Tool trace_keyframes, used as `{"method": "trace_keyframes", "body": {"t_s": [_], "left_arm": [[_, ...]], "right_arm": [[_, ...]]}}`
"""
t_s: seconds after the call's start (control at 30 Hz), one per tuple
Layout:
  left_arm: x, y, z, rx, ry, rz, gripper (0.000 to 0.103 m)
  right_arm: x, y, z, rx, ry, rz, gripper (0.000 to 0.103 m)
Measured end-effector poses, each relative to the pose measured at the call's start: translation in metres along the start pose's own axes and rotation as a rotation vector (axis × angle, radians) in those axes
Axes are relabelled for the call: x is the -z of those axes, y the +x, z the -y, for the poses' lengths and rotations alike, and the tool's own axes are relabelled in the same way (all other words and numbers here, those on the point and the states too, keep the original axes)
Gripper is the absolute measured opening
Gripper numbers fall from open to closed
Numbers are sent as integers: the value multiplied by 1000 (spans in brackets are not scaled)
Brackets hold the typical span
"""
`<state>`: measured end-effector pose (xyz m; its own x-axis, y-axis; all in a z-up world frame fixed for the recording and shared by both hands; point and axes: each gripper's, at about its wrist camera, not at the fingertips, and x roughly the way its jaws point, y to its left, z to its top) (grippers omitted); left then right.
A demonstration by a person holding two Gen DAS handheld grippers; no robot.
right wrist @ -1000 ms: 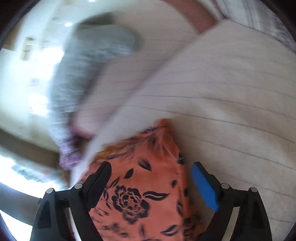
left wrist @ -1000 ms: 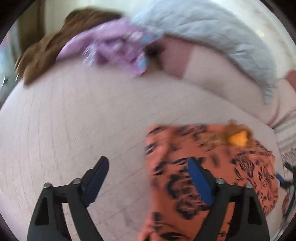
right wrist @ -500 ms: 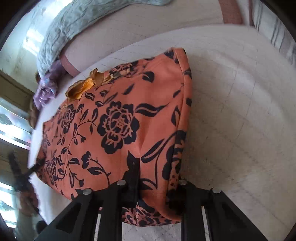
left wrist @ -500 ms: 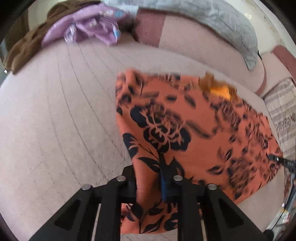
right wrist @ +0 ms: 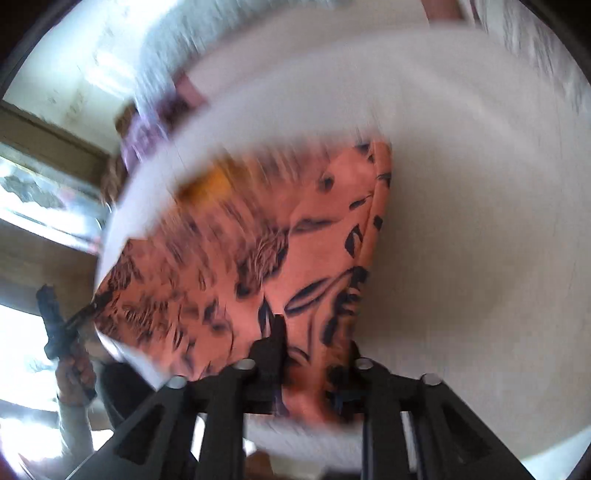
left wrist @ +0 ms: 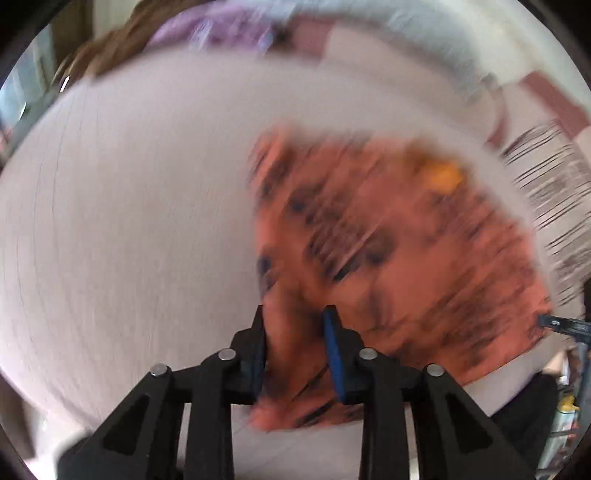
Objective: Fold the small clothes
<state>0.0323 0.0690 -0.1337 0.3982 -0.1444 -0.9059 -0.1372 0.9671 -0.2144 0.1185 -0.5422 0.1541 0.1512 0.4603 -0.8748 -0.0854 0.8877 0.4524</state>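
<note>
From where I sat watching the 2 wrist feeds, both were smeared with motion blur, so I could only read the larger shapes. The orange floral garment point(left wrist: 399, 251) lay spread on the pale quilted bed cover point(left wrist: 140, 221), towards the right half of the left wrist view, with a small yellow-orange patch point(left wrist: 441, 177) near its far edge. My left gripper point(left wrist: 295, 325) had a near corner of that cloth between its blue pads; the jaws stood narrow and were opening, with a bunched fold of fabric in the gap, and I could not tell through the blur whether the pads pressed on it. At the right edge of that view the tip of my right gripper point(left wrist: 554, 324) met the garment's opposite corner.

In the right wrist view the same garment point(right wrist: 258, 258) ran from the gripper away to the left, one folded edge running up towards the far side. The right gripper's jaws were likewise narrow and opening, cloth lying between them. At the left of that view a hand point(right wrist: 75, 373) held the left gripper against the far corner. A purple garment point(left wrist: 218, 26) and a grey quilt point(left wrist: 424, 40) sat well apart at the head of the bed
</note>
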Motion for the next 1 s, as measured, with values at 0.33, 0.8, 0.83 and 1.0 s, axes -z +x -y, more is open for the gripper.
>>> {"method": "trace_keyframes", "body": {"t_s": [0.33,0.8,0.83,1.0], "left_arm": [[-66,-19,23,-25,57,168,72],[-115,45,12,-60,91,105,65],[-115,47,9,-56,88,100,41],[-116,33,7,-52,85,144,6]], "right_arm": [[13,-105,51,15,120,311,49],[-77,-33,45,170,47,254,30],[-78,-31,45,172,50,252,30],[-87,-4,26,210,28,241,8]]}}
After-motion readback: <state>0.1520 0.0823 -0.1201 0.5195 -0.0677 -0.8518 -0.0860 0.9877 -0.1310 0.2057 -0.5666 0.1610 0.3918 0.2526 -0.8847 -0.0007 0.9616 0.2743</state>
